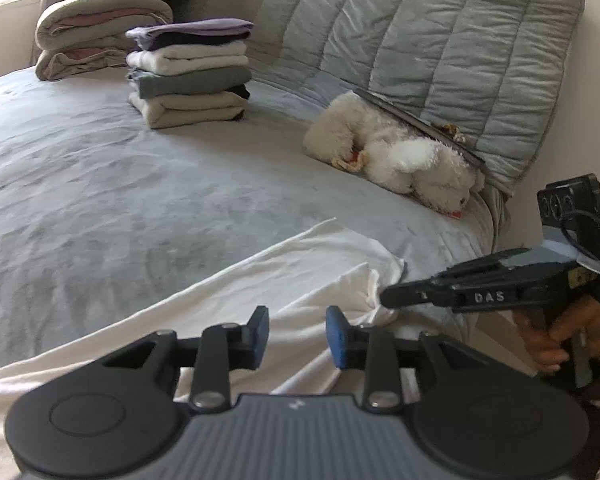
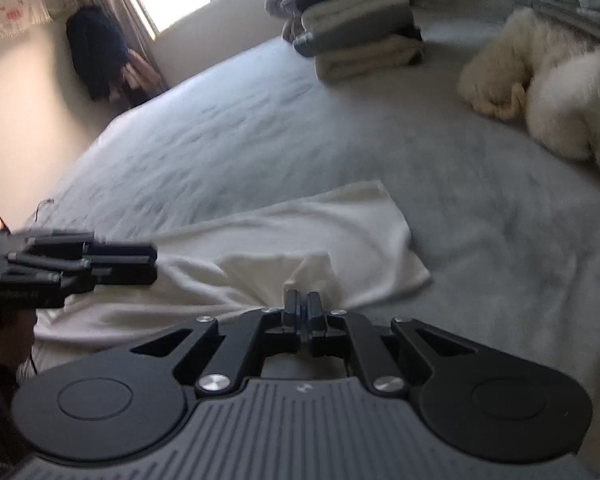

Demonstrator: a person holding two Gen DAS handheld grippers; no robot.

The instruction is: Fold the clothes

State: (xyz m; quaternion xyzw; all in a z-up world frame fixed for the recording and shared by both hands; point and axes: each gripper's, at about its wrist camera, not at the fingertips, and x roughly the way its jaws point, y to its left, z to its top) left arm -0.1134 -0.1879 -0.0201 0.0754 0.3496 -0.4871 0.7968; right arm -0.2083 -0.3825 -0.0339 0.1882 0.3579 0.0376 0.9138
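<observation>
The right gripper (image 2: pixel 302 305) pinches a bunched fold of the white cotton garment (image 2: pixel 284 232); the left gripper (image 1: pixel 298 334) gapes empty above it. A one-sided pull could drag the garment crooked across the grey bed (image 1: pixel 100 184).

My left tongs (image 1: pixel 298 336) are matte black with blue pads, silver screws and a ribbed grey housing. My right tongs (image 2: pixel 302 310) match, stamped "DAS" on the side, with a black cable; bare skin shows on my right hand (image 1: pixel 568 336).

Left tool (image 1: pixel 297 334) hovers with jaws apart; right tool (image 2: pixel 302 312) is clamped tight.
</observation>
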